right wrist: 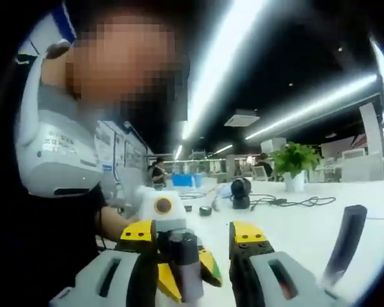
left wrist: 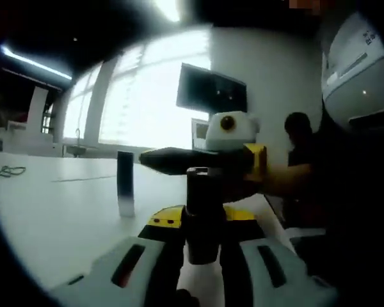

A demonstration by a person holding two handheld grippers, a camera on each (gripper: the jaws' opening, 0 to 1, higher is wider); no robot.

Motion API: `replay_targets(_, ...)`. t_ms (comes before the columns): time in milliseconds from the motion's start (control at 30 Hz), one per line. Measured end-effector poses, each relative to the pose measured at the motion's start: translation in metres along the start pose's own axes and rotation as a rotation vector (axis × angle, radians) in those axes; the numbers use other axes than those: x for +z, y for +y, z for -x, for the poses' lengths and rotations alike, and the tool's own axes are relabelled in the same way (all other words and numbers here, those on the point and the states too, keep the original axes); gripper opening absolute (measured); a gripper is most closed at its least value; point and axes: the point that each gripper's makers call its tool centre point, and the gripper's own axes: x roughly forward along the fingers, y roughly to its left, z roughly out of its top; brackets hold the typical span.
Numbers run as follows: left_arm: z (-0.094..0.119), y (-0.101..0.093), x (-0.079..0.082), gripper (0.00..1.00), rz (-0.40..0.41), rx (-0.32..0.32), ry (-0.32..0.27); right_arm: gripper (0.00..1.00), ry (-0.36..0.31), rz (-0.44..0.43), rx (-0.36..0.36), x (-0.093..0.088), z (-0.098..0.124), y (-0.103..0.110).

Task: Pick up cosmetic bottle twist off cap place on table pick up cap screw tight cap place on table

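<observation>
A dark cosmetic bottle (left wrist: 201,198) stands upright between the jaws of my left gripper (left wrist: 201,216), which is shut on its body just above the white table (left wrist: 51,204). My right gripper (left wrist: 147,158) reaches in from the right, level with the bottle's top end. In the right gripper view the bottle (right wrist: 185,256) rises between the two jaws of my right gripper (right wrist: 192,231). They stand wide apart, open, with a gap on each side. Whether the cap is on, I cannot tell.
A second dark, slim bottle (left wrist: 125,182) stands on the table to the left, also seen at the right edge (right wrist: 345,243). A person (left wrist: 358,160) is close on the right. Farther along the table (right wrist: 307,230) lie cables (right wrist: 288,201), a black round object (right wrist: 241,192) and a potted plant (right wrist: 294,163).
</observation>
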Motion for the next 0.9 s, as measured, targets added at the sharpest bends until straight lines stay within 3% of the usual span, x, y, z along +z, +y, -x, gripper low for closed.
replay_targets(100, 0.001, 0.013, 0.002, 0.10, -0.007, 0.068, -0.010, 0.38, -0.058, 0.000, -0.080, 0.009, 0.002, -0.003)
replay_targets(167, 0.003, 0.029, 0.002, 0.10, -0.042, 0.160, 0.000, 0.38, -0.075, -0.003, -0.125, 0.013, 0.004, -0.005)
replay_targets(267, 0.005, 0.043, -0.001, 0.10, -0.056, 0.232, 0.017, 0.33, -0.079, -0.038, -0.165, 0.013, 0.004, -0.002)
replay_targets(333, 0.006, 0.048, 0.000, 0.10, -0.040, 0.254, 0.008, 0.29, -0.086, -0.035, -0.247, 0.015, 0.007, -0.011)
replay_targets(467, 0.007, 0.053, -0.001, 0.10, -0.041, 0.279, 0.017, 0.30, -0.054, -0.004, -0.293, 0.009, 0.001, -0.009)
replay_targets(633, 0.008, 0.056, -0.004, 0.10, -0.062, 0.301, 0.034, 0.27, -0.031, -0.015, -0.454, 0.000, -0.004, -0.020)
replay_targets(733, 0.011, 0.063, -0.006, 0.10, -0.062, 0.335, 0.045, 0.26, 0.008, 0.038, -0.545, -0.006, -0.002, -0.026)
replay_targets(833, 0.012, 0.065, -0.006, 0.10, -0.058, 0.344, 0.046, 0.25, -0.025, -0.032, -0.611, -0.008, -0.005, -0.025)
replay_targets(900, 0.012, 0.065, -0.006, 0.10, -0.061, 0.348, 0.049, 0.23, 0.021, 0.028, -0.641, -0.013, -0.004, -0.028)
